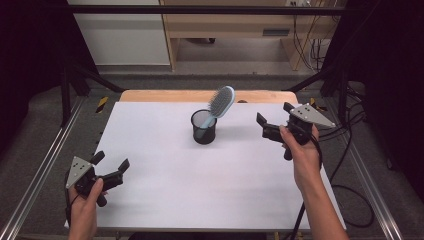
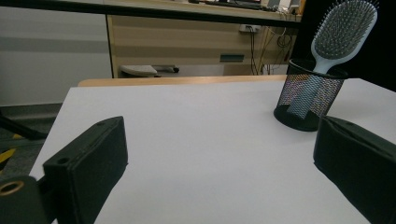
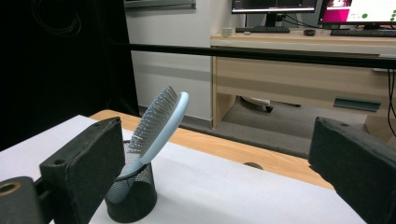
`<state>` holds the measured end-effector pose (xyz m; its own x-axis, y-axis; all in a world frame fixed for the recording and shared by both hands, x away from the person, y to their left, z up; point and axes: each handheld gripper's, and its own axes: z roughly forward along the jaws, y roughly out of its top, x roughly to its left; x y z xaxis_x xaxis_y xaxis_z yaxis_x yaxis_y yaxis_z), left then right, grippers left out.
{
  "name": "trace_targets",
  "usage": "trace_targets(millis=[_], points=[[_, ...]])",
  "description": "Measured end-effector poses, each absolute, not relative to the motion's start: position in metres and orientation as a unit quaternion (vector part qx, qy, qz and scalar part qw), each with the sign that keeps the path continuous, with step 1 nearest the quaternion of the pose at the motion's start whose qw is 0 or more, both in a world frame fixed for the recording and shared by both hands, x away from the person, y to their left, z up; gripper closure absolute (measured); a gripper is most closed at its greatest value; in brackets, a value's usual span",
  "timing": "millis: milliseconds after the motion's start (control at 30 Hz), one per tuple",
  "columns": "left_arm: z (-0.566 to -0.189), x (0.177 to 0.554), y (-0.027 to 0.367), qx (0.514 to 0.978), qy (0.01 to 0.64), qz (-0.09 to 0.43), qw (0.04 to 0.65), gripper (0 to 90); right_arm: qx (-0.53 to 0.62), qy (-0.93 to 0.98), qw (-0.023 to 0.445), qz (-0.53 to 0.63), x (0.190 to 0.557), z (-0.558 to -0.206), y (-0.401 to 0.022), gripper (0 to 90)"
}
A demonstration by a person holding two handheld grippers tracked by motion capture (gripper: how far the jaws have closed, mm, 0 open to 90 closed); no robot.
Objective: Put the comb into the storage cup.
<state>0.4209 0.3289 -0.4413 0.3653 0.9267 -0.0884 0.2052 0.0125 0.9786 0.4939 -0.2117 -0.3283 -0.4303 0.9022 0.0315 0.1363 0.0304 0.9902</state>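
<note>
A light blue hairbrush point(image 1: 221, 101) stands handle-down in a black mesh cup point(image 1: 203, 127) near the middle back of the white table point(image 1: 165, 170), leaning right. In the left gripper view the hairbrush point(image 2: 344, 30) and cup point(image 2: 308, 98) are far ahead on the right. The right gripper view has the brush point(image 3: 161, 119) and cup point(image 3: 133, 198) close, at lower left. My left gripper point(image 1: 110, 166) is open at the near left corner, holding nothing. My right gripper point(image 1: 274, 119) is open, right of the cup and apart from it, with nothing between its jaws.
A wooden strip point(image 1: 200, 95) edges the table's back. Metal rails point(image 1: 45, 165) run along both sides, and cables point(image 1: 350, 150) trail off the right edge. A desk with cabinets point(image 1: 230, 25) stands beyond the table.
</note>
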Motion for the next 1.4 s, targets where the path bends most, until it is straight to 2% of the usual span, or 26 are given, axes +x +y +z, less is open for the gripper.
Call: trace_targets(millis=[367,1133,1400], points=[[-0.439,0.419,0.339,0.616,0.455,0.335,0.549,2.9,0.413,0.622,0.350,0.566,0.483,-0.332,-0.229,3.3],[-0.432,0.415,0.328,0.633,0.429,0.327,0.555,2.6,0.417,0.629,0.340,0.561,0.467,-0.336,-0.246,5.6],[-0.434,0.410,0.328,0.634,0.430,0.325,0.555,2.6,0.420,0.632,0.357,0.545,0.460,-0.342,-0.251,3.7]])
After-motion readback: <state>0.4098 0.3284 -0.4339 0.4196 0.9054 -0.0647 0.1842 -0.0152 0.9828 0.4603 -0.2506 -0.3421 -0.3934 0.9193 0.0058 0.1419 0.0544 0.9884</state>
